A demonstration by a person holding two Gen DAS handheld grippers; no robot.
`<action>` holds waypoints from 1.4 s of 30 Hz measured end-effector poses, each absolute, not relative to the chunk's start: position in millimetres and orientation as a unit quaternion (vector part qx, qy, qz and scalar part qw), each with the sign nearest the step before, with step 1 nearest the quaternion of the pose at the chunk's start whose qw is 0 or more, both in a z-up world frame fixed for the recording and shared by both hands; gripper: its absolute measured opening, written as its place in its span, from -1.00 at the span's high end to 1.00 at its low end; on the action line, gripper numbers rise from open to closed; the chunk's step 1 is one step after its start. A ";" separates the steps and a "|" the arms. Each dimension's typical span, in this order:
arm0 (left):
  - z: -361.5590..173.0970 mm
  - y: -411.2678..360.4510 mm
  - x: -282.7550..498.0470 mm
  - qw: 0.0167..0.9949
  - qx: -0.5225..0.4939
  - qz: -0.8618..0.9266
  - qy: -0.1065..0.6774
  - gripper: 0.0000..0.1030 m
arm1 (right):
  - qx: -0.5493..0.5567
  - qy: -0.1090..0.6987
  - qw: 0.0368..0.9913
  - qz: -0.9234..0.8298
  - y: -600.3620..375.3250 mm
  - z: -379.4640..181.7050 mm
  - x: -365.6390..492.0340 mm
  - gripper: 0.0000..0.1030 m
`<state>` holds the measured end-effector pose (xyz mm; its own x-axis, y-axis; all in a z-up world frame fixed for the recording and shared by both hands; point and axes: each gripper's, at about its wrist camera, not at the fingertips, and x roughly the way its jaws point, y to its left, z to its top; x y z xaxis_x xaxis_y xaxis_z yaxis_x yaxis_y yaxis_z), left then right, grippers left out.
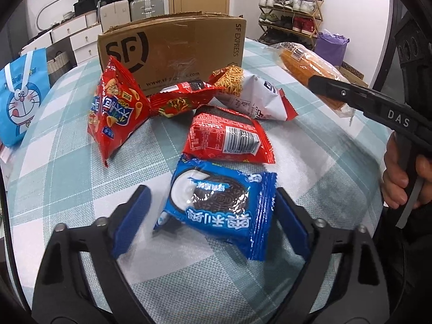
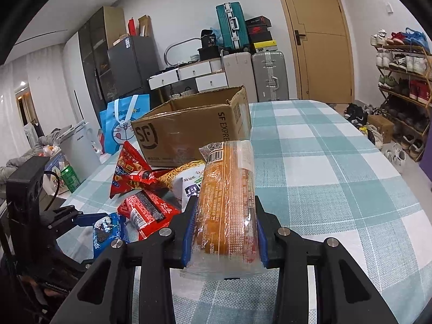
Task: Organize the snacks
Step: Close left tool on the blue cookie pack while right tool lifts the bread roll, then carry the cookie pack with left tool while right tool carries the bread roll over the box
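A blue Oreo packet lies on the checked tablecloth between the blue pads of my left gripper. The right pad is at the packet's edge, the left pad stands clear, so the gripper is open. My right gripper is shut on a long orange cake in clear wrap, held above the table to the right of the pile. Further back lie a red barcode packet, a red triangular chip bag, a small red packet and a white noodle-snack bag. An open cardboard box stands behind them.
A blue cartoon gift bag stands at the table's left edge. A person's hand grips the right tool's handle. A shoe rack lines the right wall, with suitcases and white drawers behind the table.
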<state>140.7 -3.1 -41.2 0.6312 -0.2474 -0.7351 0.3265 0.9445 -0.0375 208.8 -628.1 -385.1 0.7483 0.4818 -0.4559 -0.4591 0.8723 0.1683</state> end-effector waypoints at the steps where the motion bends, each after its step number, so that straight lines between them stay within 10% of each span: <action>1: -40.5 -2.2 138.6 0.903 0.050 -0.161 0.395 -0.50 | 0.023 0.250 0.934 0.254 -627.6 -384.7 208.1 0.28; 8: -35.9 0.1 131.6 0.909 0.049 -0.165 0.381 0.11 | 0.022 0.245 0.934 0.260 -625.3 -382.1 204.2 0.28; 42: 45.6 33.4 131.0 0.945 -0.030 -0.129 0.300 0.12 | 0.005 0.205 0.930 0.304 -606.2 -349.8 186.3 0.28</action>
<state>131.0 33.4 45.6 0.7869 -0.2616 -0.5589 0.2251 0.9650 -0.1348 186.3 -606.2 -349.8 0.7316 0.5672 -0.3782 -0.5631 0.8155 0.1339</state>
